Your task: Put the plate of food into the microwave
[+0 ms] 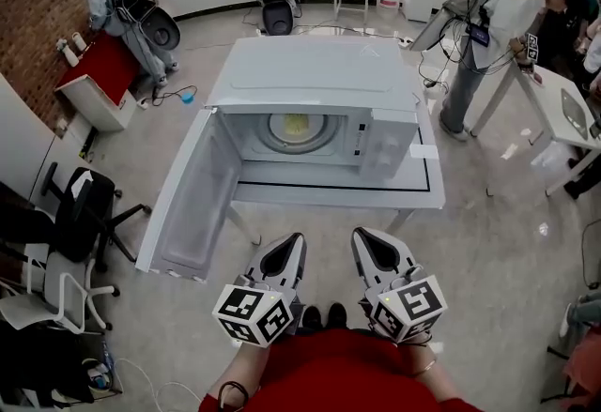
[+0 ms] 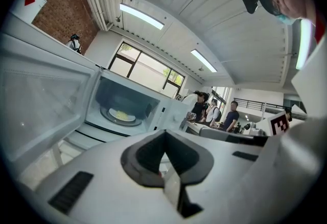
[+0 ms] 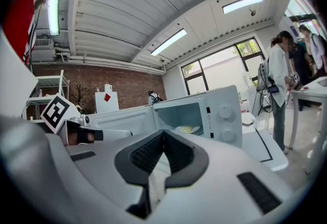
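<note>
1. Plate of food (image 1: 295, 126) is inside the microwave (image 1: 310, 72), flat on the round turntable, yellow food on top. Also seen in the left gripper view (image 2: 121, 114) and the right gripper view (image 3: 188, 129).
2. Microwave door (image 1: 183, 204) is swung fully open to the left in the head view and hangs out past the bench (image 1: 329, 190) edge. Cavity is exposed.
3. The control panel with two knobs (image 3: 224, 112) is on the right side of the microwave front.
4. Left gripper (image 1: 285, 255): clenched, jaws together at the tip and nothing between them (image 2: 164, 135). It is off the bench, close to the person's body, pointing roughly toward the microwave.
5. Right gripper (image 1: 376, 253): also clenched and empty, pads meeting at the tip (image 3: 163, 133). It sits just beside the left one, well short of the bench edge.
6. Neither gripper touches the plate, the door or the bench.
7. The microwave sits toward the back of the bench. A black line runs along the bench surface in front of it and down its right side.
8. Surroundings:
   - office chairs (image 1: 84, 213) on the left
   - red-topped cabinet (image 1: 103, 68) by the brick wall
   - a person (image 1: 498, 25) bent over a white table (image 1: 563, 110) on the right
   - two more people further back by the window
</note>
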Action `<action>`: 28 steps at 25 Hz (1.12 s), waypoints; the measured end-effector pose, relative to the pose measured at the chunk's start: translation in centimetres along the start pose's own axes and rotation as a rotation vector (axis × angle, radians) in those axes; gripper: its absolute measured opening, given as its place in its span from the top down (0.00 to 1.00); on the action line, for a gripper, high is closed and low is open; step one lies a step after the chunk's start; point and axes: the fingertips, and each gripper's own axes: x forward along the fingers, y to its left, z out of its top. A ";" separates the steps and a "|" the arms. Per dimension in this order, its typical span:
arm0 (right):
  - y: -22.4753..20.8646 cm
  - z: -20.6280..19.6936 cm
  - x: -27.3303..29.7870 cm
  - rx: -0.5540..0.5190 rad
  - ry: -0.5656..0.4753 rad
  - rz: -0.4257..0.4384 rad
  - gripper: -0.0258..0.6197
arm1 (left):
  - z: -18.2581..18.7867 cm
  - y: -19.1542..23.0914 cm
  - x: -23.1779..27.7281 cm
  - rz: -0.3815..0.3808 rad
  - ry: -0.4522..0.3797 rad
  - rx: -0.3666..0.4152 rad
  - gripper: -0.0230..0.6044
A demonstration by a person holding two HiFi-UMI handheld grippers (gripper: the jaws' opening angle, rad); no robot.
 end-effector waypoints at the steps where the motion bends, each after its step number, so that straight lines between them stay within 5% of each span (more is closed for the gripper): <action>1: 0.2 0.2 -0.1 -0.009 -0.006 0.002 0.94 | 0.2 -0.1 -0.1 -0.002 -0.005 0.002 0.95; 28: 0.3 1.0 -2.2 -0.093 -0.035 -0.038 0.94 | 2.3 -0.6 -1.8 0.007 -0.049 0.082 0.95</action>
